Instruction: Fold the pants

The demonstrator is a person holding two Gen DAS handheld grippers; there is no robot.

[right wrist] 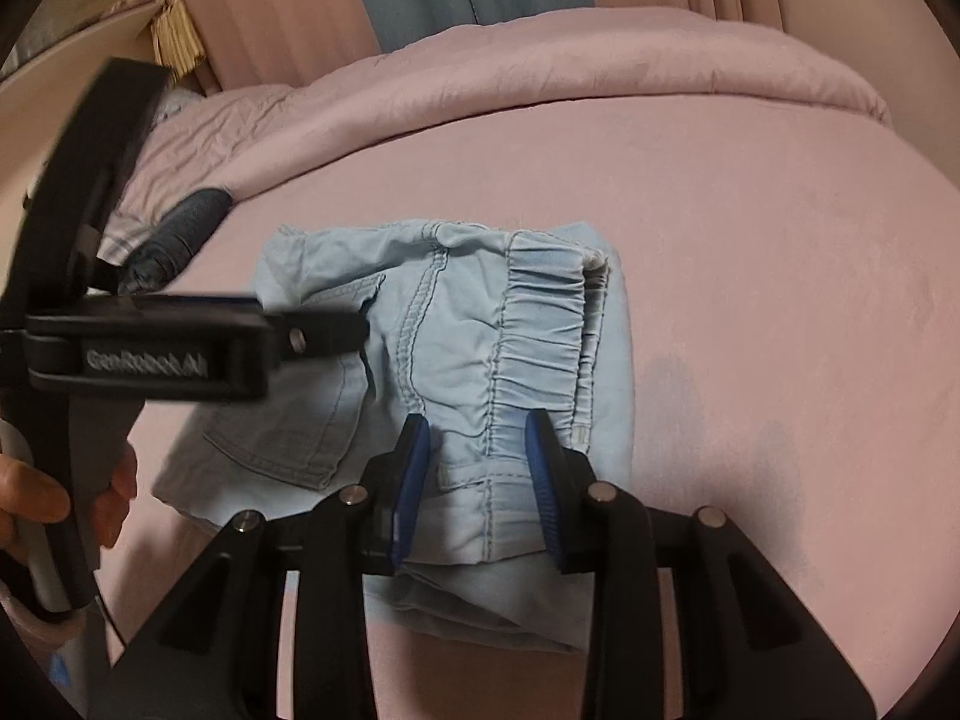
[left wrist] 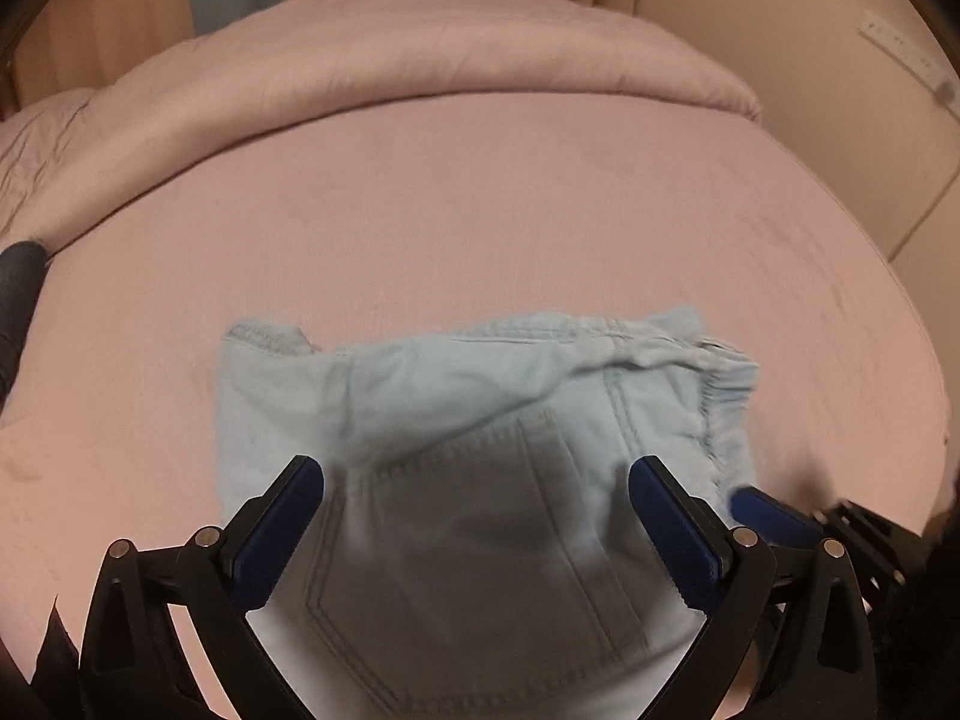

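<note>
1. While the pants (right wrist: pixel 456 360) lie folded into a compact bundle on the pink bed (right wrist: pixel 780 300), near its front edge, the fold is judged nearly complete.
2. The left tool (left wrist: pixel 474 516) is seen spread wide above the back pocket (left wrist: pixel 474 546), with nothing gripped between its pads.
3. The right tool (right wrist: pixel 480 480) is seen at a narrow opening astride the gathered waistband (right wrist: pixel 540 324); cloth lies between the pads, but no pinch on it can be made out.
4. A risk is judged here: if the right tool is lifted away while cloth is caught on a pad, the top layer could be dragged and the bundle opened.
5. A second risk is judged: the loose layers at the near edge look uneven, so the stack could slump if it is nudged by either tool.
6. The left tool is seen crossing the left of the right wrist view, over the bundle's left part, so little room is left between the two tools.
7. A rolled dark garment (right wrist: pixel 180 228) lies beside the pink duvet (right wrist: pixel 540 72), well apart from the pants, and nothing else obstructs.
</note>
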